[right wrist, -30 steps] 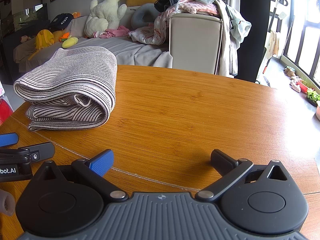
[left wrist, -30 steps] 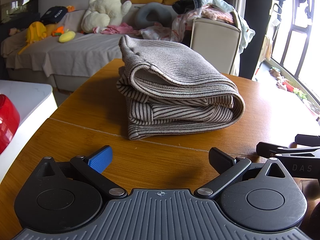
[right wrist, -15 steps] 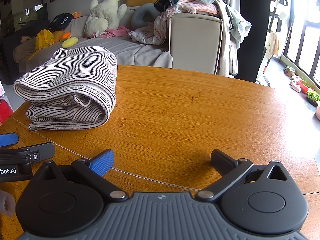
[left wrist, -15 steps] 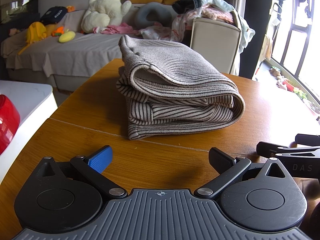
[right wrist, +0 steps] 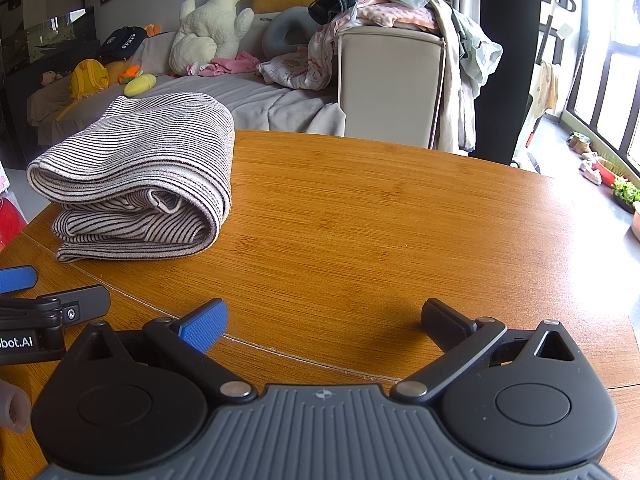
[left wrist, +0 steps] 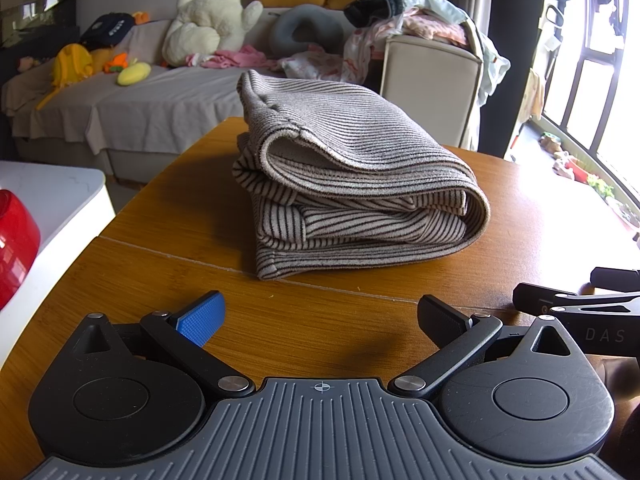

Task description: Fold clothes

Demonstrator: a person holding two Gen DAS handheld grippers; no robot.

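A beige garment with thin dark stripes (left wrist: 352,184) lies folded in several layers on the wooden table (left wrist: 168,280). In the right wrist view the same folded garment (right wrist: 136,176) sits at the left. My left gripper (left wrist: 320,316) is open, low over the table, a short way in front of the garment and touching nothing. My right gripper (right wrist: 324,320) is open too, over bare wood to the right of the garment. Each gripper shows at the edge of the other's view: the right gripper (left wrist: 576,300), the left gripper (right wrist: 52,308).
Behind the table is a sofa (left wrist: 132,100) with a plush toy (left wrist: 212,16), a neck pillow and toys. A beige chair (right wrist: 392,84) is heaped with loose clothes (right wrist: 384,4). A red object (left wrist: 16,240) sits on a white surface at left. Windows are at right.
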